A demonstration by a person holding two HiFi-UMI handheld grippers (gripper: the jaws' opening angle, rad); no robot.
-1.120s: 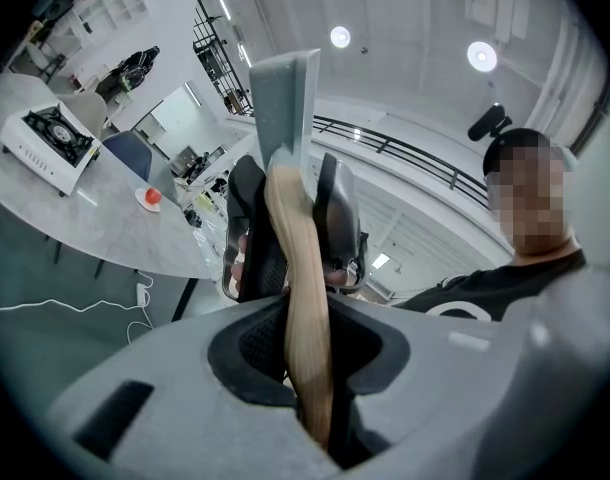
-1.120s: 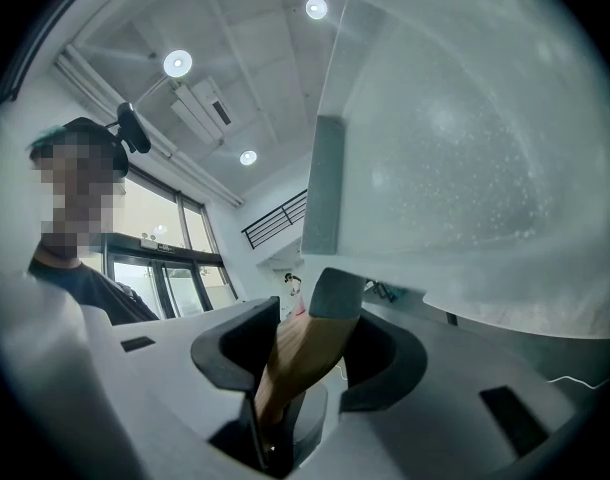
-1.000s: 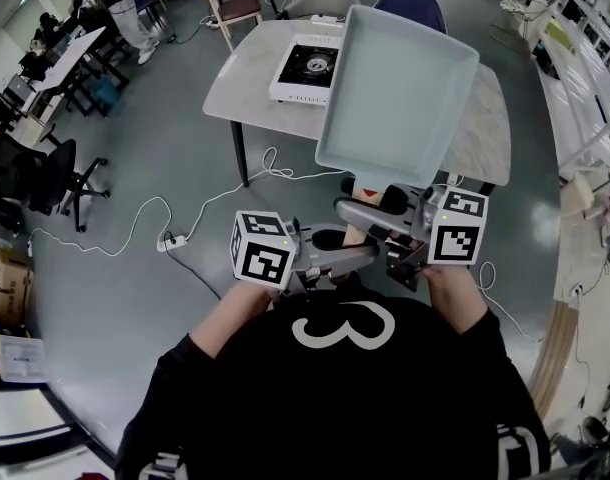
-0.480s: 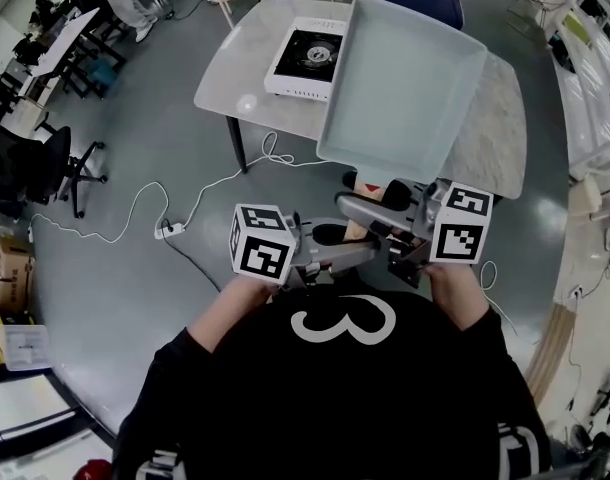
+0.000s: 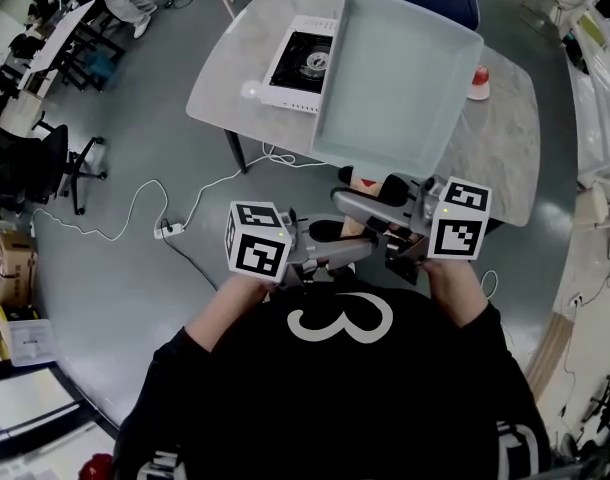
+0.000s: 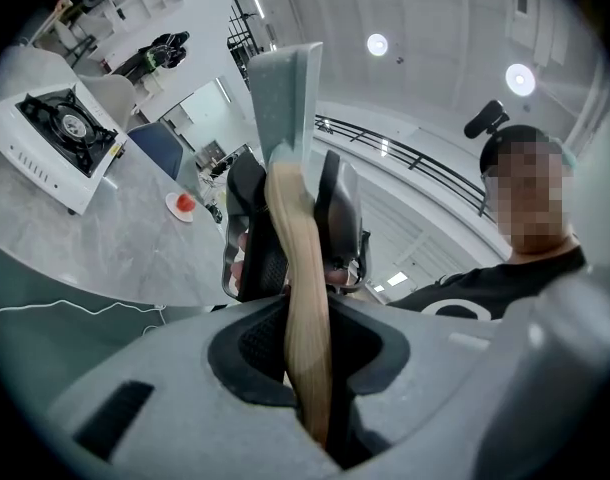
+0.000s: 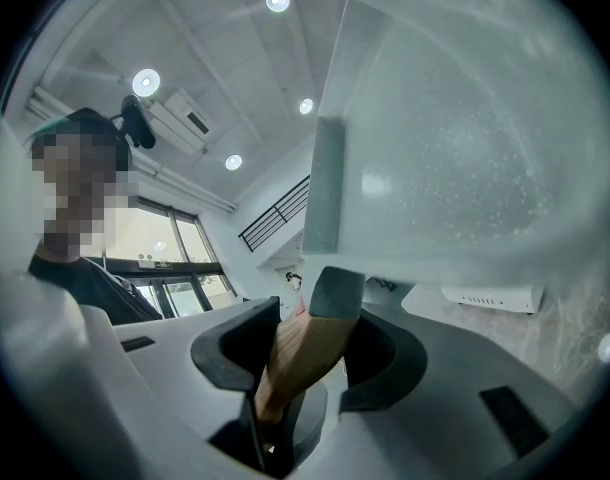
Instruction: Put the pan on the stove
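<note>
Pan (image 5: 390, 78) partly hides stove (image 5: 303, 60); left tool (image 6: 297, 340), right tool (image 7: 303, 353) clamp handle (image 6: 303, 258).

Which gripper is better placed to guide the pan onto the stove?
Probably the right gripper: it clamps the wooden handle next to the pan, while the left gripper holds the handle's far end.
</note>
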